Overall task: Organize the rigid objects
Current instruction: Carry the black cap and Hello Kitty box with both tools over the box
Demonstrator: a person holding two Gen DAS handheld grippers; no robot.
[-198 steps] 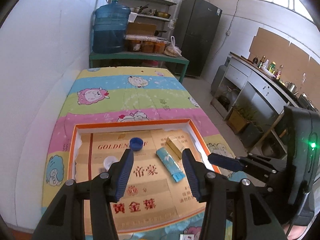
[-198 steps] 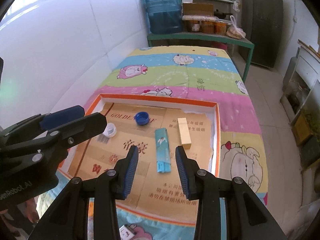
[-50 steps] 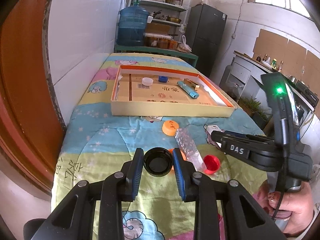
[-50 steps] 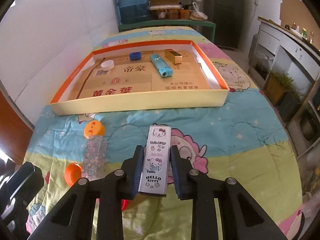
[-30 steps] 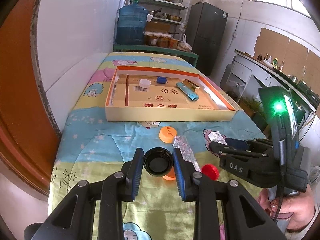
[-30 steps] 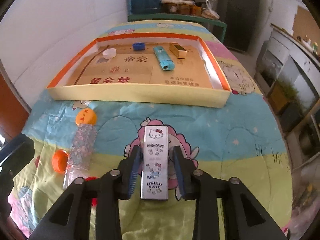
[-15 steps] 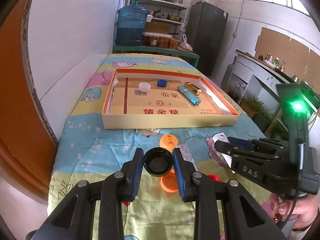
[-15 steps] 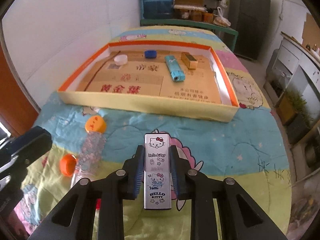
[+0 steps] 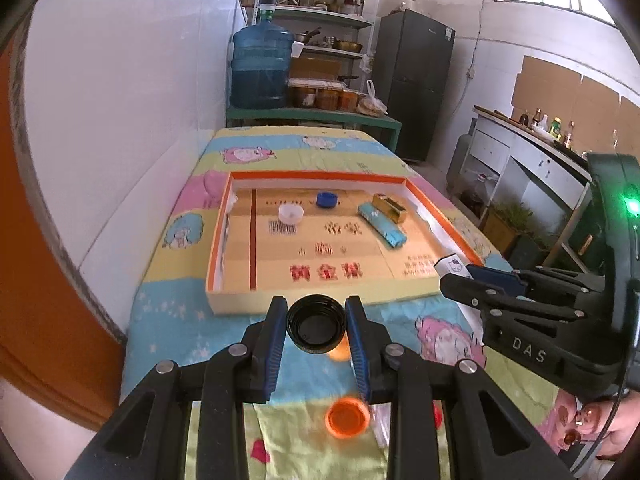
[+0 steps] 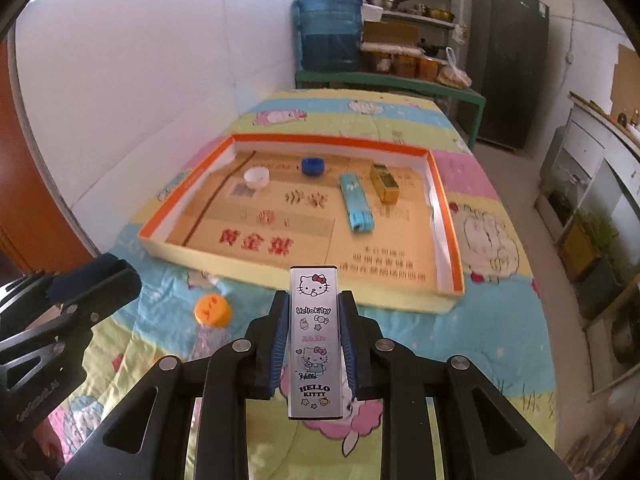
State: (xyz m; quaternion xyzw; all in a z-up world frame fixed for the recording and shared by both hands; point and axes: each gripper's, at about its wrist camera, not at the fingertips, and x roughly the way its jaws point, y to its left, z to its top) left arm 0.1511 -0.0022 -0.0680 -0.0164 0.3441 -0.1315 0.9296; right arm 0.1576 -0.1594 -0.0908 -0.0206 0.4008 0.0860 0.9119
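A: Biggest first. What's laid out on the table (image 10: 500, 320)?

B: A cartoon-print cloth is spread over it, w/ an orange-rimmed tray (image 10: 446, 216) set on top. Inside the tray: a teal lighter (image 10: 356, 202) beside a gold box (image 10: 385, 183) on the right, a blue cap (image 10: 312, 166) and a white cap (image 10: 257, 177) farther left, all apart from each other.

A: Right gripper (image 10: 314, 334)?

B: Clenched on the Hello Kitty lighter (image 10: 315, 336). It's pinched by its long sides between the blue pads; its top end sticks out fwd past the fingertips, its bottom end runs back toward the cam. It's held above the cloth, just short of the tray's near wall. The fingers were closing on it a moment ago.

A: Left gripper (image 9: 316, 328)?

B: Clenched on a black cap (image 9: 316, 323), gripped at opposite sides of its rim near the fingertips, open side facing the cam. Also carried above the cloth, near the tray's front wall.

A: Loose items?

B: An orange cap (image 9: 347, 416) is seen below the left fingers, blurred. Another orange cap (image 10: 213, 311) lies on the cloth near the tray.
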